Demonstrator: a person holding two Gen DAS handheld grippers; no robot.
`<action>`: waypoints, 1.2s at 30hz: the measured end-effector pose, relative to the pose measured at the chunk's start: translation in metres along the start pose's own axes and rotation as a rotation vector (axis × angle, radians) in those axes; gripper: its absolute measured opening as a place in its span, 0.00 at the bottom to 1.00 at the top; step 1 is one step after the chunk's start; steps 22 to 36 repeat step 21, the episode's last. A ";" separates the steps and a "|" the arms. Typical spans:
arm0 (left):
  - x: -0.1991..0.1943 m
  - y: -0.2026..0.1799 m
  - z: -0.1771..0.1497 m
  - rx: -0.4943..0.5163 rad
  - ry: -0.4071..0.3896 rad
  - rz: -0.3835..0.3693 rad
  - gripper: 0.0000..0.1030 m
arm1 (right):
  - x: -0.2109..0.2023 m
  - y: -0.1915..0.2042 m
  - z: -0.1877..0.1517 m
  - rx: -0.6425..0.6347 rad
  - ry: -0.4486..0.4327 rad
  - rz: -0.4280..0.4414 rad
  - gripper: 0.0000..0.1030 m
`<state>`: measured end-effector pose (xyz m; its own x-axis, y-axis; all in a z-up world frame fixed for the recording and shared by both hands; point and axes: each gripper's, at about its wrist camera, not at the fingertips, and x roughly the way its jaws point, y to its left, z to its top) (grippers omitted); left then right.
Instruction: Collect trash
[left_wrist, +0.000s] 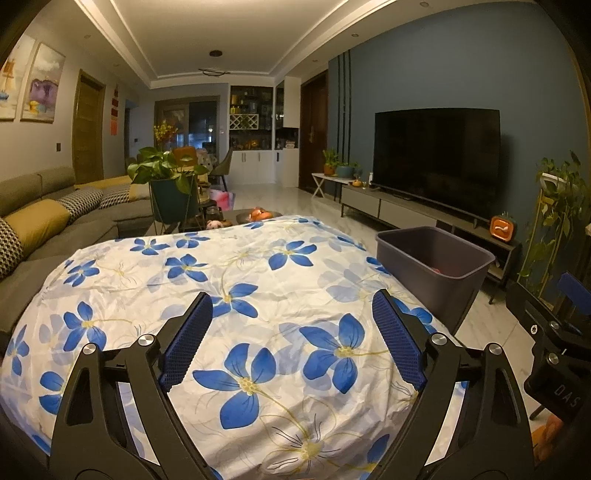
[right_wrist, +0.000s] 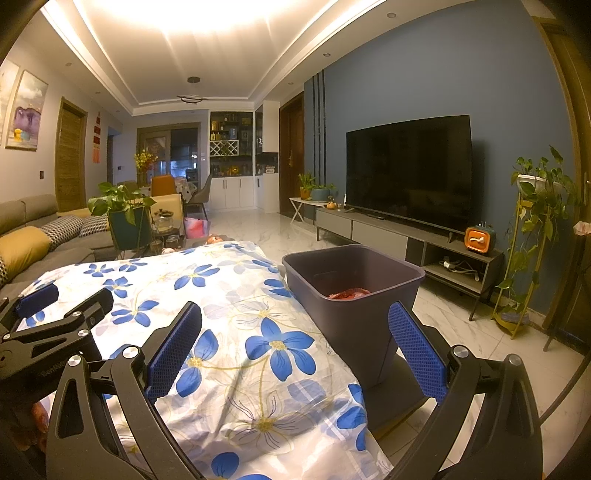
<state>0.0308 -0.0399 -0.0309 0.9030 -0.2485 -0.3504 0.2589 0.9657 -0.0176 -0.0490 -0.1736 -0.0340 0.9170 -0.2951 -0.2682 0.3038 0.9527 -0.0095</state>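
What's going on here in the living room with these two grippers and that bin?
A person is holding two handheld grippers over a table draped in a blue-flowered cloth, collecting trash. The left gripper and the right gripper are both open and hold nothing. A dark plastic bin stands at the cloth's right edge with something reddish already lying inside. No loose trash shows on the visible part of the cloth, so the collecting looks finished or paused.
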 end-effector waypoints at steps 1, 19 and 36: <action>0.000 0.000 0.000 0.000 -0.001 -0.001 0.84 | -0.001 0.001 0.000 0.001 -0.001 0.001 0.94; 0.000 -0.004 0.000 0.017 -0.002 0.025 0.89 | -0.001 -0.005 0.002 0.022 -0.010 -0.002 0.94; -0.001 -0.004 0.000 0.015 -0.004 0.021 0.89 | -0.001 -0.004 0.002 0.026 -0.011 -0.002 0.94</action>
